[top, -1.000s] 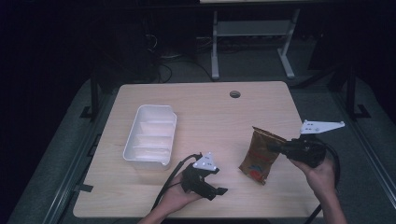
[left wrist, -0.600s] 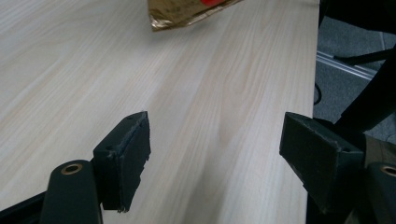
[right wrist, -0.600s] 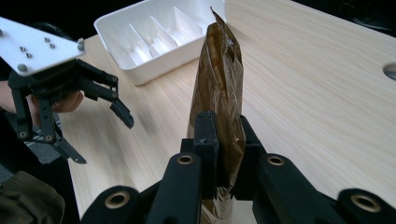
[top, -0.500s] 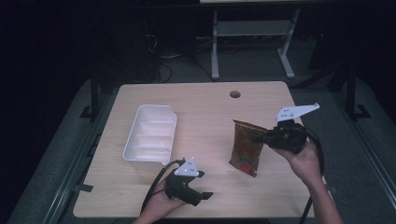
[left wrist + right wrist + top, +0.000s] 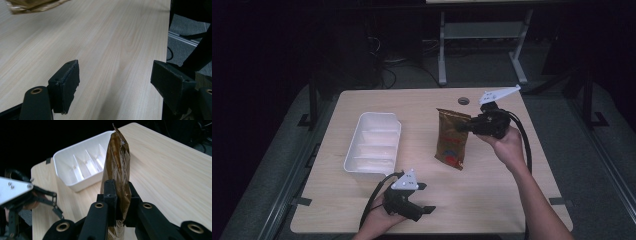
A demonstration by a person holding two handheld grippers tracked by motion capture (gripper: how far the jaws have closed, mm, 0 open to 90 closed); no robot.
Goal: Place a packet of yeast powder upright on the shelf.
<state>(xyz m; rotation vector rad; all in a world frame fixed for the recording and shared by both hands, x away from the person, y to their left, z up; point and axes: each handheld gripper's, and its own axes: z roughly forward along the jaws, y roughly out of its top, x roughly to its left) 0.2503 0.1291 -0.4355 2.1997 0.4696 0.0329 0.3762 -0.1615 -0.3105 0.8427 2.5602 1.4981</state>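
A white divided tray lies on the tabletop, left of the brown snack bag. The right gripper is clamped on the bag's right edge and holds it upright, long axis vertical. Its print is hard to read. Below the tray, the left gripper holds nothing, jaws wide apart.

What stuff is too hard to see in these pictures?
- Print on the brown snack bag: too small and blurry in the high view; edge-on in the right gripper view.
- The bag's lower end: hidden behind the right gripper in its own view.
- The white divided tray: its near corner is hidden behind the bag there.
- Floor around the wooden table: too dark.
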